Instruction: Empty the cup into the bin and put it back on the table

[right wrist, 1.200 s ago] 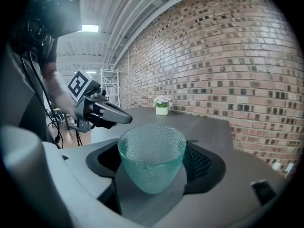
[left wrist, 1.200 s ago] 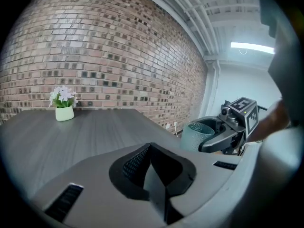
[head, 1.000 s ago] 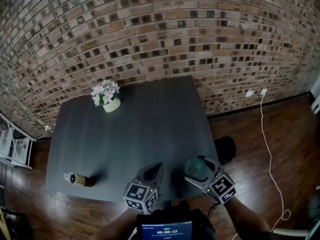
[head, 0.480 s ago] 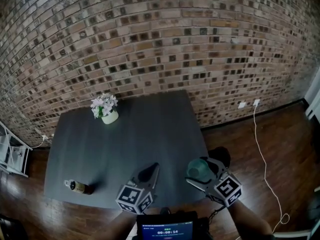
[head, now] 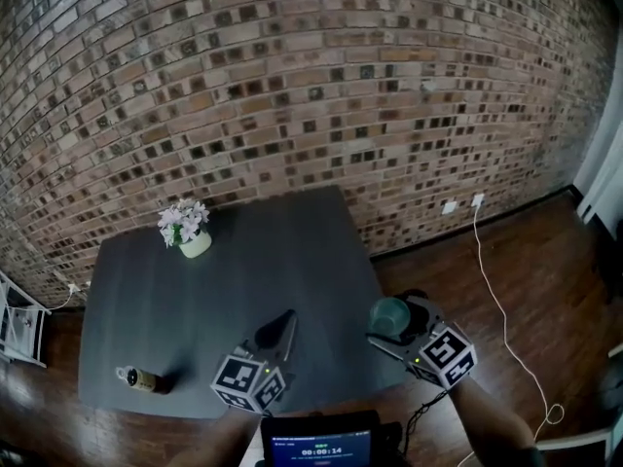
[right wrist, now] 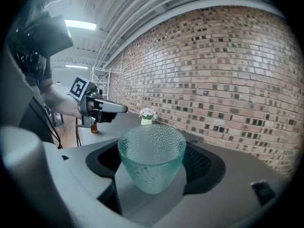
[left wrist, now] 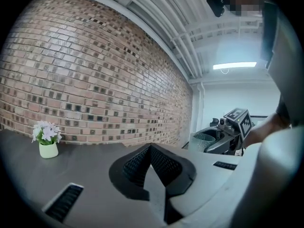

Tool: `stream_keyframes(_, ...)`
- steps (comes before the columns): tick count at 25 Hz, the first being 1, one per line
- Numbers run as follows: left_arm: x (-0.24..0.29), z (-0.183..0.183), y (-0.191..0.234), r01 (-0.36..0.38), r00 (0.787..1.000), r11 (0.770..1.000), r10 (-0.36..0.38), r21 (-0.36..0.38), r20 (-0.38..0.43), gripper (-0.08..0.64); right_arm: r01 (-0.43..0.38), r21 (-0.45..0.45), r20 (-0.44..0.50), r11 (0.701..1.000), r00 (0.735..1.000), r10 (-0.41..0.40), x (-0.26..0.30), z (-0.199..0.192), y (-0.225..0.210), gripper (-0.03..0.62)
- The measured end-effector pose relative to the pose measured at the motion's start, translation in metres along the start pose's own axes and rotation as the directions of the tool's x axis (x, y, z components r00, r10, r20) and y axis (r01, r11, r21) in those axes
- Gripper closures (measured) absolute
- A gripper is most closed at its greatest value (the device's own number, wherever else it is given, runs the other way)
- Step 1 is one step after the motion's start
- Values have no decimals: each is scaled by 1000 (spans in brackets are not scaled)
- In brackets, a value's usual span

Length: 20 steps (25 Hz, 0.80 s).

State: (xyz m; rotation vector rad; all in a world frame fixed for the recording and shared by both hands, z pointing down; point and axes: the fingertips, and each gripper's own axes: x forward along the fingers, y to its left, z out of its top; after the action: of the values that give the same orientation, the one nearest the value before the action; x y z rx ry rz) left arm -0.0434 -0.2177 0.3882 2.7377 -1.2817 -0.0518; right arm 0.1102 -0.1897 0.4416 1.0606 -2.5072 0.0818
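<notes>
A clear green dimpled cup (right wrist: 151, 167) stands upright between the jaws of my right gripper (right wrist: 153, 148), which is shut on it. I see nothing inside it. In the head view the cup (head: 389, 315) and right gripper (head: 396, 323) hang over the right front part of the dark table (head: 175, 300). A dark bin (head: 421, 301) on the floor just beyond them is mostly hidden. My left gripper (head: 277, 327) is to the cup's left, above the table's front. Its jaws (left wrist: 149, 148) are shut on nothing. The left gripper view also catches the cup (left wrist: 204, 140).
A white pot of flowers (head: 185, 230) stands at the table's back left. A small brown bottle (head: 136, 378) lies near the front left corner. A brick wall (head: 292, 95) runs behind the table. A white cable (head: 506, 309) trails over the wooden floor at the right.
Both grippers have risen above the table, the right one still carrying the cup. The head view has tilted up and shows more wall.
</notes>
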Motion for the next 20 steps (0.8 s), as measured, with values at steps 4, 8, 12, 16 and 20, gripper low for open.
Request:
stream_keyframes(4, 13, 10, 0, 43, 999, 999, -43, 1, 29, 559, 69, 17, -24, 997, 997, -69, -16, -2, -26, 202)
stream_keyframes(8, 24, 25, 7, 55, 997, 998, -56, 24, 54, 559, 134, 27, -30, 991, 991, -133, -32, 3, -50, 202)
stream_keyframes(12, 36, 30, 9, 74, 995, 997, -75, 22, 68, 559, 206, 11, -48, 978, 977, -206, -47, 3, -76, 202)
stream_keyframes(16, 52, 30, 8, 103, 992, 994, -105, 21, 66, 559, 267, 12, -61, 964, 962, -266, -58, 4, -100, 202)
stream_keyframes(20, 65, 27, 4, 131, 990, 991, -130, 0, 58, 559, 311, 17, -94, 950, 947, -308, -71, -2, -120, 202)
